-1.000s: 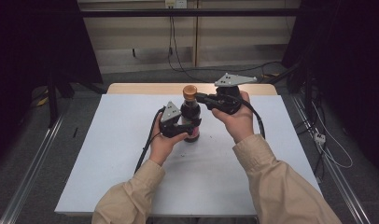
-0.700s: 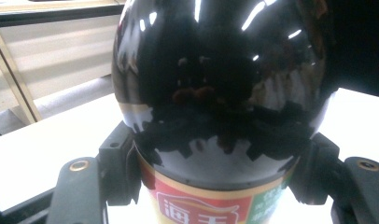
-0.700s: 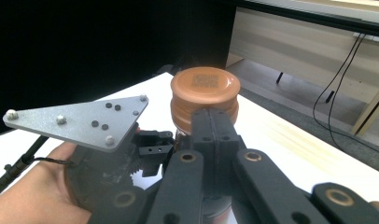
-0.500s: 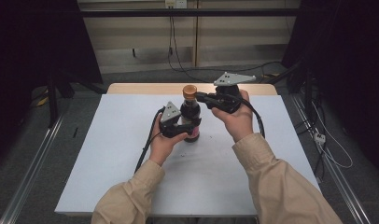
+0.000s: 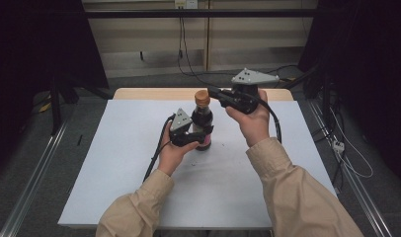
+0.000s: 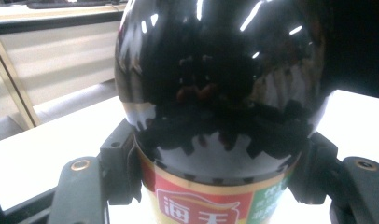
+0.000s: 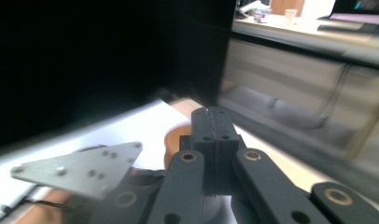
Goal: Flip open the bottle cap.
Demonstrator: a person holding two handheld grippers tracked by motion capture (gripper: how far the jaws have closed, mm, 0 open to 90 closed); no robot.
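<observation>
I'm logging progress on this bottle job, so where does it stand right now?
Done: the left gripper is clamped on the dark sauce bottle, which stands upright on the table. In hand: the right gripper, jaws shut together, sits level with the brown cap, beside it rather than around it. Left: the cap is on the bottle, so opening it looks undone.

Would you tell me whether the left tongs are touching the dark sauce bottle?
Touching: in the left gripper view, both jaws of the left tongs press against the sides of the bottle.
</observation>
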